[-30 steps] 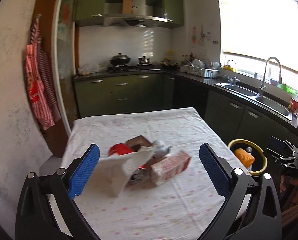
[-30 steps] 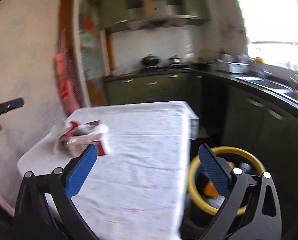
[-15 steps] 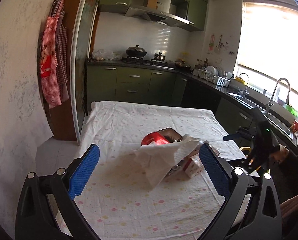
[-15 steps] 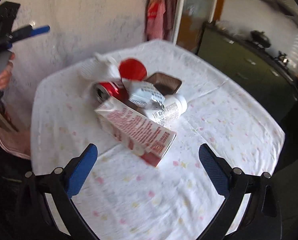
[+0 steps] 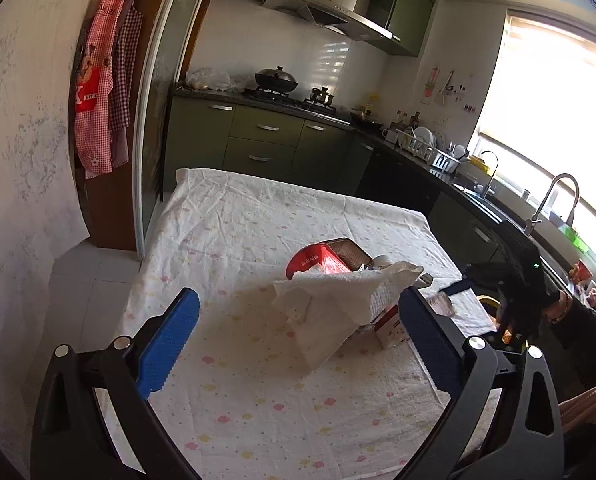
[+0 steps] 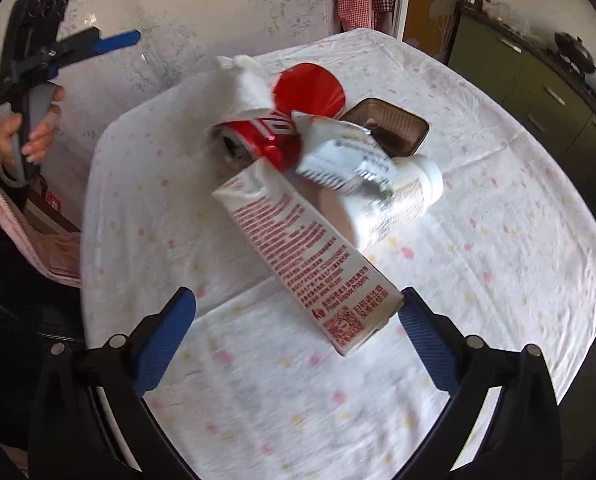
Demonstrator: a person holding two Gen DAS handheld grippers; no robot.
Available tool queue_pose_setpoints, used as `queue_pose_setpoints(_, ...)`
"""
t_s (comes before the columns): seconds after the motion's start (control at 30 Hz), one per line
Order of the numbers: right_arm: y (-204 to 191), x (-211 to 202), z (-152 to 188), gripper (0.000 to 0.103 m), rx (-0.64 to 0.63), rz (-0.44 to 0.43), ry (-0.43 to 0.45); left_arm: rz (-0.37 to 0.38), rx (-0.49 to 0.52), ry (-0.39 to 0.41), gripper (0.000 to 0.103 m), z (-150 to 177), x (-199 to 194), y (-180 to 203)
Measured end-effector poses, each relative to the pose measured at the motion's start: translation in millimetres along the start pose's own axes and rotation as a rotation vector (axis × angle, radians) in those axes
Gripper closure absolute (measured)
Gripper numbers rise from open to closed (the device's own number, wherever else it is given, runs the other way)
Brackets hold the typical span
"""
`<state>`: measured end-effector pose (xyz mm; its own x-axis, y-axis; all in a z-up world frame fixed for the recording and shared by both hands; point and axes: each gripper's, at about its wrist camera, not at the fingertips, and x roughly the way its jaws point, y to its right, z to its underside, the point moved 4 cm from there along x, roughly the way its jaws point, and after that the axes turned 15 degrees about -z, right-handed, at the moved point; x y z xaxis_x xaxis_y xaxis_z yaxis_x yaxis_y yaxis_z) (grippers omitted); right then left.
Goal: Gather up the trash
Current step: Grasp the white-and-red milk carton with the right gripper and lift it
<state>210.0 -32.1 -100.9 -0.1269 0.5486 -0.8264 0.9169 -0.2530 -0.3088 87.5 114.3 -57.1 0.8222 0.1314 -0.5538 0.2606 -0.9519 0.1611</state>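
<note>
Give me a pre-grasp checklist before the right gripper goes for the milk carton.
1. Right gripper open, nothing between the fingers: ok.
2. Left gripper open and empty: ok.
3. Milk carton in front of the right gripper, near end close to the right finger: ok.
4. Carton free of the pile: not ok; its far end touches the red can and the white bottle lies against it.
5. Paper towel clear of the carton: cannot tell.
6. Bin reachable: cannot tell; only its yellow rim shows.
</note>
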Motion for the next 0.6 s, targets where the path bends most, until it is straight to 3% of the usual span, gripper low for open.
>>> queue_pose_setpoints(0.1,-28.4,-8.0,5.1,0.006,0.026,-0.094,0.026,0.021,-0.014,0.006,0.005,2.8,-0.3,-6.0)
queue_pose_setpoints(0.17,-41.7,-9.3,3.2,0.007,0.035,-0.101,0.032,0.043,-0.032,0.011,0.005,4.5,-1.7,-10.7)
queue_pose_setpoints(0.27,-39.9,-2.3,-5.0,0.01,0.06,0.087,0.029,0.079,-0.059,0.015,0.005,8.0,-3.2,-17.5)
queue_pose_setpoints(0.4,-43.3,11.7,-12.0,0.025,0.005,0.214,-0.028,0.099,-0.069,0.031,0.005,12.9,-8.7,-26.2)
queue_pose_setpoints(0.6,-28.2,35.4,-12.4,0.05,-0.022,0.301,-0.168,0.12,-0.09,0.051,0.005,13.4,-8.1,-42.0)
